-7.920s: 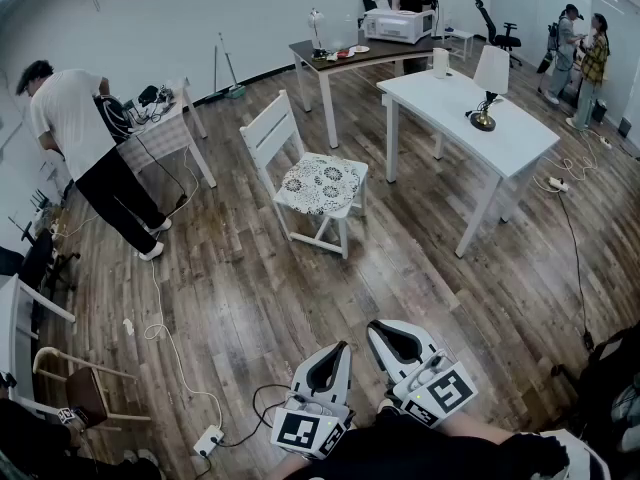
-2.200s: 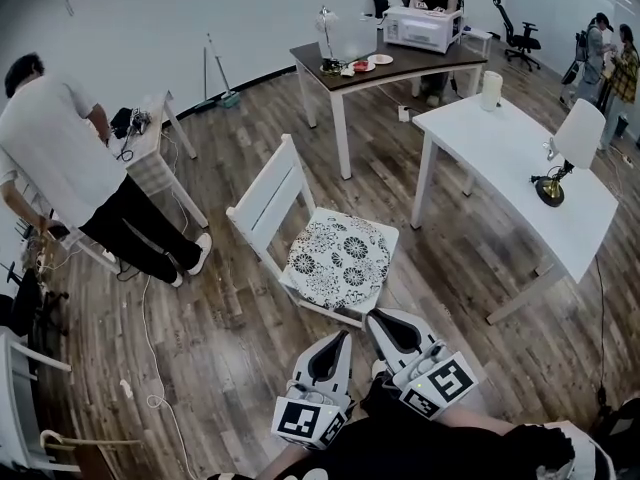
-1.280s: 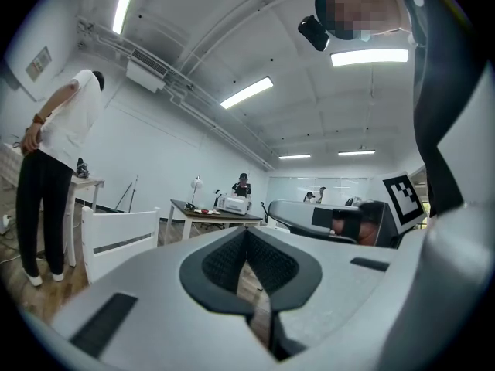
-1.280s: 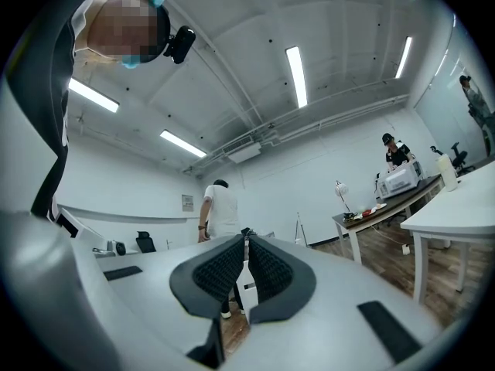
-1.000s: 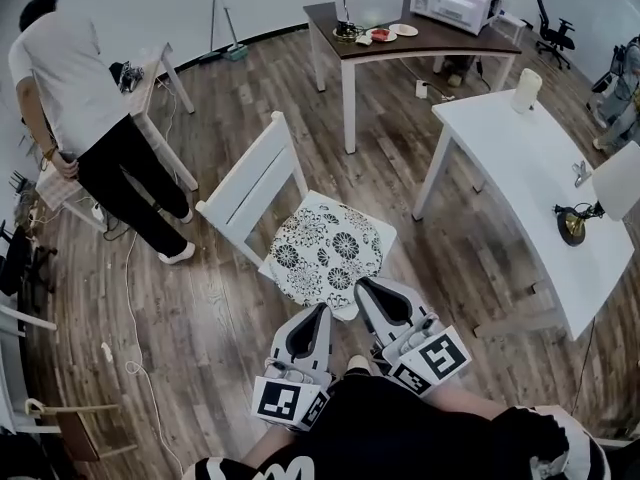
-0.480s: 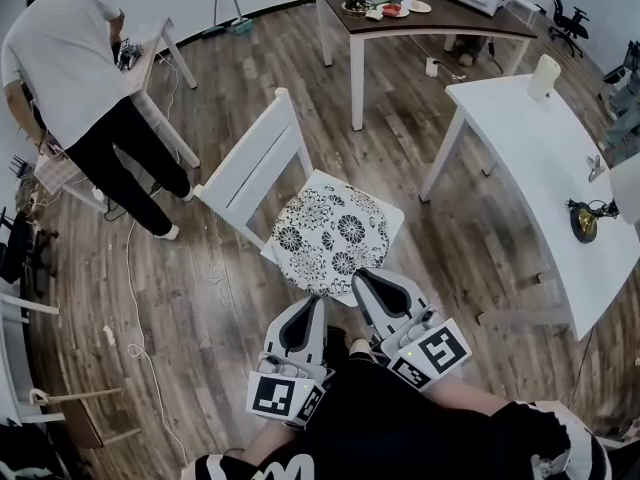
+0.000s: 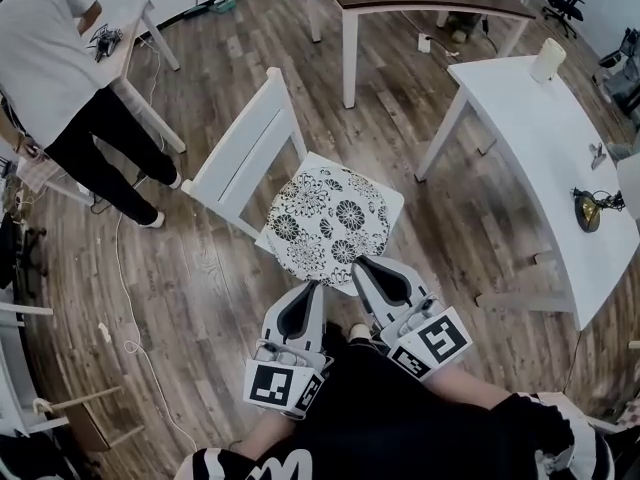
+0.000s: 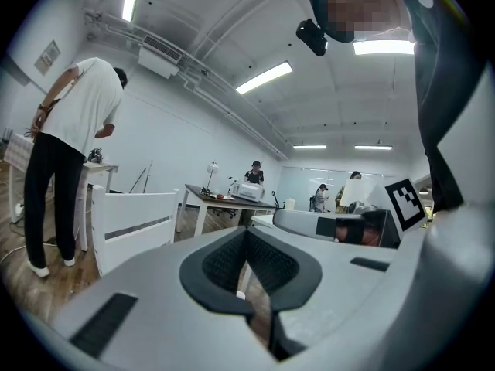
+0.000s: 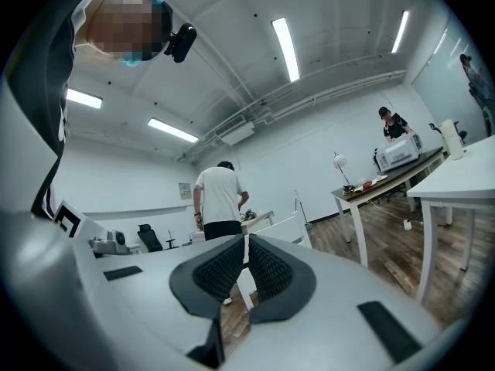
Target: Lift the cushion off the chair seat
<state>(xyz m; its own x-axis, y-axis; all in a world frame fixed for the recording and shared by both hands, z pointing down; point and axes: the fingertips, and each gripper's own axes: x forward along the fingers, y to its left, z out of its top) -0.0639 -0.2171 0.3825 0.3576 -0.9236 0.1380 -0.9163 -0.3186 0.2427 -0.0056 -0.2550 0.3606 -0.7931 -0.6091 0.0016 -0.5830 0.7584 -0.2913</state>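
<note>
Left gripper [image 7: 311,288]: clenched, pad tips meeting, nothing between. Right gripper [image 7: 360,264]: same, clamped shut and empty. Both held side by side low in front of the body, roughly level, noses aimed at the white chair [image 7: 240,153], right slightly ahead of left. Cushion [image 7: 330,218]: floral, lying flat on the chair seat, not lifted. Right tips at the cushion's near edge in the head view, contact not resolvable. Left tips just short of the seat's front corner. Person in white shirt [image 7: 45,58] standing well left of the chair, beside a small table [image 7: 125,38].
</note>
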